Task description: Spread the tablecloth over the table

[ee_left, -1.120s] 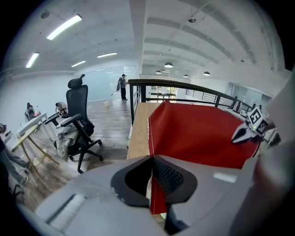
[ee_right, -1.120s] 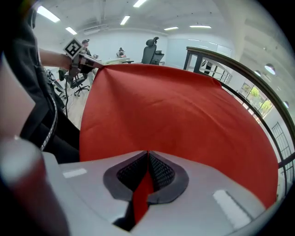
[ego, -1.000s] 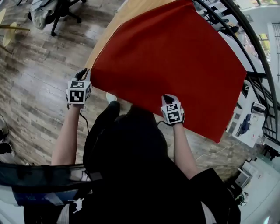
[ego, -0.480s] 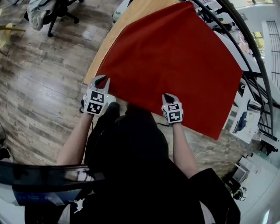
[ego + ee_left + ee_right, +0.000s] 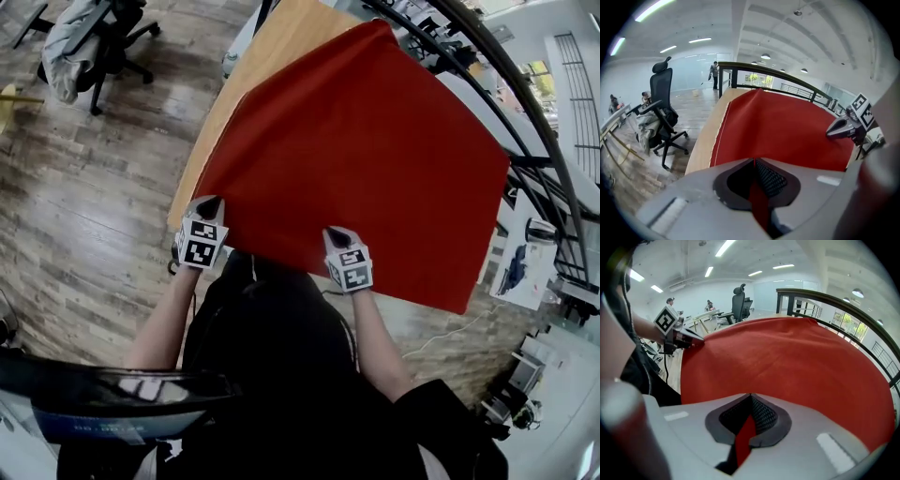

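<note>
A red tablecloth lies over the wooden table, its right part hanging past the table's edge. My left gripper is at the cloth's near left corner, its jaws closing on a strip of red cloth pinched between the pads. My right gripper is shut on the near edge further right, with a red fold between its pads. The left gripper view shows the right gripper across the cloth. The right gripper view shows the left gripper across the cloth.
A bare strip of table shows left of the cloth. An office chair draped with clothes stands on the wooden floor to the left. A dark railing curves along the far right, with white desks beyond. Someone stands far off.
My left gripper has moved right and down toward the table's near edge, drawing the cloth's corner in. My right gripper has shifted a little left along the near edge.
</note>
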Tool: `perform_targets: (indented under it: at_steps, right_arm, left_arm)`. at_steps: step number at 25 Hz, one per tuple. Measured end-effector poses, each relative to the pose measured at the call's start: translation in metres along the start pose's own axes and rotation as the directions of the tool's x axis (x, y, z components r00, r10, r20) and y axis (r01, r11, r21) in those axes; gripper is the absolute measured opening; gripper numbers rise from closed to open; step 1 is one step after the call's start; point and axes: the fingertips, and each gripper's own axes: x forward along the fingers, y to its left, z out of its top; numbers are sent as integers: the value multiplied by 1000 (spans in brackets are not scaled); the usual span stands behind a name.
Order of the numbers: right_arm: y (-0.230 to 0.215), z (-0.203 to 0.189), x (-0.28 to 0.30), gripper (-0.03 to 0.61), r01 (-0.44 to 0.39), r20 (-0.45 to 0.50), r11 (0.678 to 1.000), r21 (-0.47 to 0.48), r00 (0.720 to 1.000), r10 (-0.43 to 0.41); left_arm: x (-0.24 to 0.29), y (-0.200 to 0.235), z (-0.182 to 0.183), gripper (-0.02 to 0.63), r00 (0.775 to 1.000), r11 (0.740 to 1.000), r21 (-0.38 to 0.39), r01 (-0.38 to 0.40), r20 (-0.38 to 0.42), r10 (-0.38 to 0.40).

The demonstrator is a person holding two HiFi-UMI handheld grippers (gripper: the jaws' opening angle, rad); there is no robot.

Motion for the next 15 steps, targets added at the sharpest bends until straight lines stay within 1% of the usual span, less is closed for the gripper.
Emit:
perform_targets:
  at_steps: [1,2,3,5,7,9,11,15]
  right_arm:
    - [-4,10,-1,11,-2,30,1000,9,1000,1]
    - [-10,21,-1,10,-5,64,1000,20,998,4]
    - [-15,34,1,10,-12,97,999,30,995,9]
    - [-28,63,9,10,-31,156,999,43,987,24]
    - [-43,95,19,10,-52,215,997,51,976,40]
    - [-64,130,26,11,-62,277,996,62,960,42]
    - [-86,167,34,11,-66,339,995,79,940,35]
    - [-130,223,58,9,-66,425,993,97,905,18]
  left_arm:
    - [-1,3,4,17,1000,1000,-21,-14,5,14]
    - [-3,5,11,3,1000,999,-34,-27,15,27]
    - [-5,6,23,4,999,999,-40,-31,26,32]
    - [-1,4,55,5,998,999,-34,-13,61,15]
    - [16,2,89,5,996,1000,-11,20,89,-19]
    - [37,4,132,5,991,999,1,48,121,-48]
    - [61,11,180,5,985,998,17,58,160,-60]
    - [116,22,264,5,977,994,102,38,207,-59]
